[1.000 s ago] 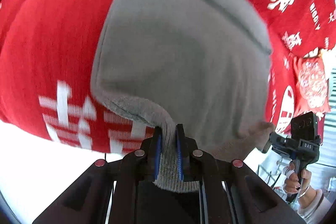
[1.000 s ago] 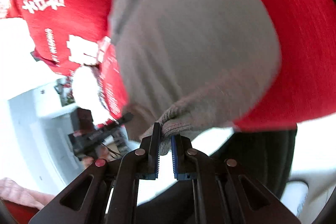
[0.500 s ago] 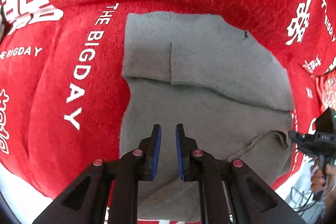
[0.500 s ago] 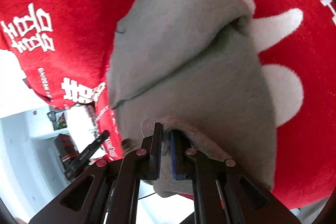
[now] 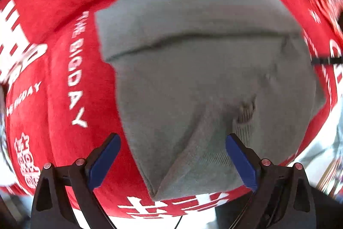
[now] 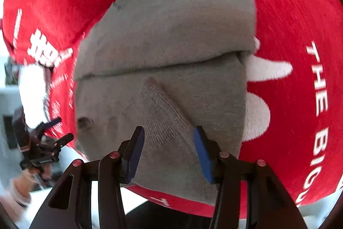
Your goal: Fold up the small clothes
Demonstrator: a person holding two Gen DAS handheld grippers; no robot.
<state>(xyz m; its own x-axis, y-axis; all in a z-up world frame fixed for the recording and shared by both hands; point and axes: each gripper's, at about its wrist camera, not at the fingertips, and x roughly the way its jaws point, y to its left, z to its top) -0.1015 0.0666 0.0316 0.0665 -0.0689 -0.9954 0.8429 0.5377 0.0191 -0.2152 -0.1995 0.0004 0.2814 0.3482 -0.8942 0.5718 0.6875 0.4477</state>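
Red plush blanket (image 5: 53,61) with white printed lettering, "THE BIGDAY" among it, fills the left of the left wrist view and carries on under everything else. On it lies the grey knit garment (image 5: 193,70), folded so that an upper layer overlaps a lower one along a crease running across its middle. A ribbed band (image 5: 199,156) of the same grey knit lies on the lower layer, near the bottom of the frame. The left gripper (image 5: 172,161) hangs above that band with its blue pads (image 5: 103,161) spread wide; its jaws have just been opening, and the pads stand clear of the cloth on either side, gripping nothing. At the right edge of this view a thin dark tip (image 5: 323,60) pokes in over the blanket, too blurred to identify.

In the right wrist view, a hand (image 6: 21,184) at the far left holds the left gripper (image 6: 59,134) just off the garment's left edge. The grey knit garment (image 6: 171,31) sits in the middle of the frame on the red plush blanket (image 6: 300,25), with its folded upper layer above the crease and a ribbed wedge (image 6: 165,119) lying on the lower layer. The right gripper (image 6: 169,153) is over the wedge's near end, its jaws partly apart and just been opening; the ribbed cloth lies between the blue pads (image 6: 134,156) but they do not press on it. White shapes and lettering on the blanket show to the garment's right.
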